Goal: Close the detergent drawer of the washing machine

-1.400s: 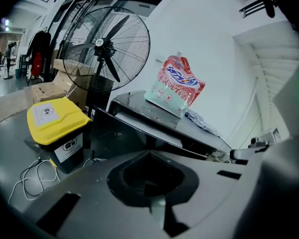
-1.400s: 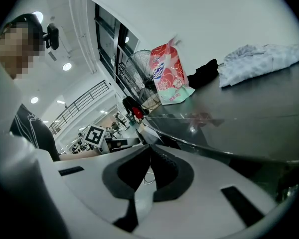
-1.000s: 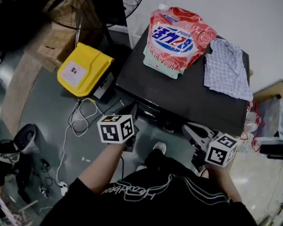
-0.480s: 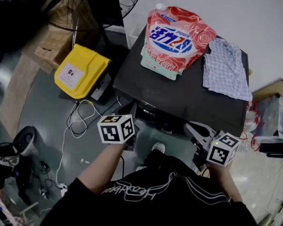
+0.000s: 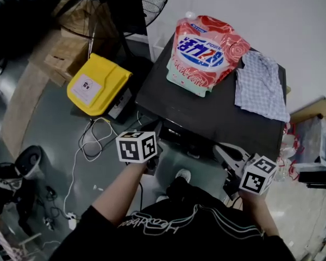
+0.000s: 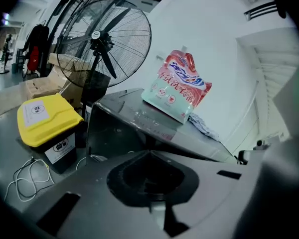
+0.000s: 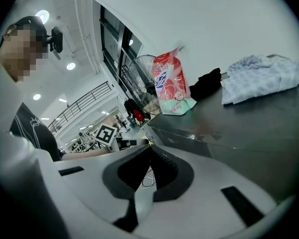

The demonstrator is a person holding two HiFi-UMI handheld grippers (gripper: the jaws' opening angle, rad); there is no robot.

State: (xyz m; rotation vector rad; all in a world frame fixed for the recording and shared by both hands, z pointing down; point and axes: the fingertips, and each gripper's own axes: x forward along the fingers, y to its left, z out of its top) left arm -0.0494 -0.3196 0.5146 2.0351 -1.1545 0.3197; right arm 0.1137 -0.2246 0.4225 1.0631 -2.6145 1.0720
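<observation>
At the machine's front edge, left gripper view: the left gripper point(image 6: 149, 152) is seen with jaws pressed together, nothing held, and its tips are pointed at the dark front panel point(image 6: 154, 127) of the black box-shaped washing machine point(image 6: 124, 109). The detergent drawer cannot be told apart from that panel, and nothing is seen jutting out. Right gripper view: the right gripper point(image 7: 150, 145) is likewise clenched and empty. Head view: both grippers are found almost where they were a second ago. No push is shown, so the closing is judged already done.

Detergent pouch point(image 5: 206, 53), checked cloth point(image 5: 259, 86), yellow bin point(image 5: 98, 83), fan point(image 6: 102, 39)
</observation>
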